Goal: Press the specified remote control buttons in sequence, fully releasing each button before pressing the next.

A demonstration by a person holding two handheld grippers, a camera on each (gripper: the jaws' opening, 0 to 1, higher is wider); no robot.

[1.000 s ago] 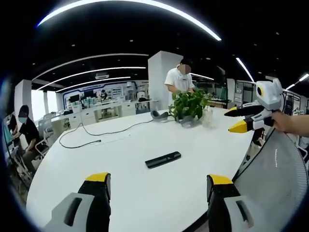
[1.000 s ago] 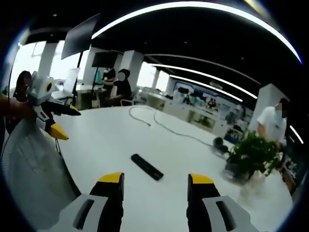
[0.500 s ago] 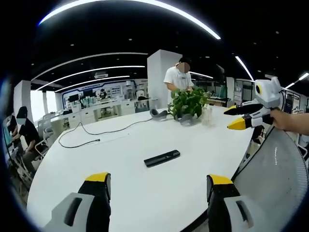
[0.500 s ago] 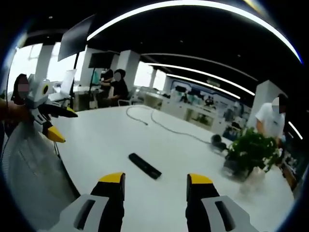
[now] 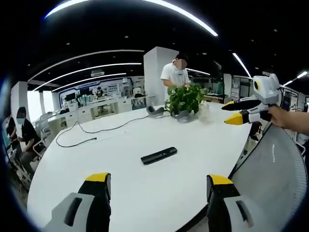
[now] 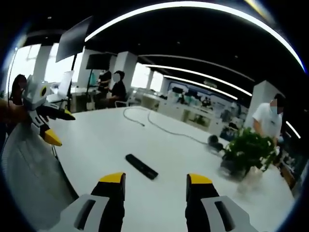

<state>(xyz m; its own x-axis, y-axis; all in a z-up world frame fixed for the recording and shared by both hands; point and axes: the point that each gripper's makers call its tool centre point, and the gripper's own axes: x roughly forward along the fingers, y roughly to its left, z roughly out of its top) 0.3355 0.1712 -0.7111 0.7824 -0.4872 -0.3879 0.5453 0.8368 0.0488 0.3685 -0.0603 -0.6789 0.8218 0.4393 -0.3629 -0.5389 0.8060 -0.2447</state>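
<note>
Slim black remote control (image 5: 159,155) lies flat on white counter (image 5: 120,145); looks light, rigid, likely slides when pressed. Left tool (image 5: 158,181) and right tool (image 6: 155,179) both spread, holding nothing; steady it by long edges.

Both grippers — left gripper (image 5: 158,184), right gripper (image 6: 155,182) — hover, jaws parted.

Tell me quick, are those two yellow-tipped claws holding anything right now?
Left gripper: open, holding nothing.
Right gripper: open, holding nothing.

Remote (image 5: 159,155) ahead of the left claw (image 5: 158,186): buttons too small to resolve. Desk (image 5: 120,193) near edge hidden behind both claw jaws.
</note>
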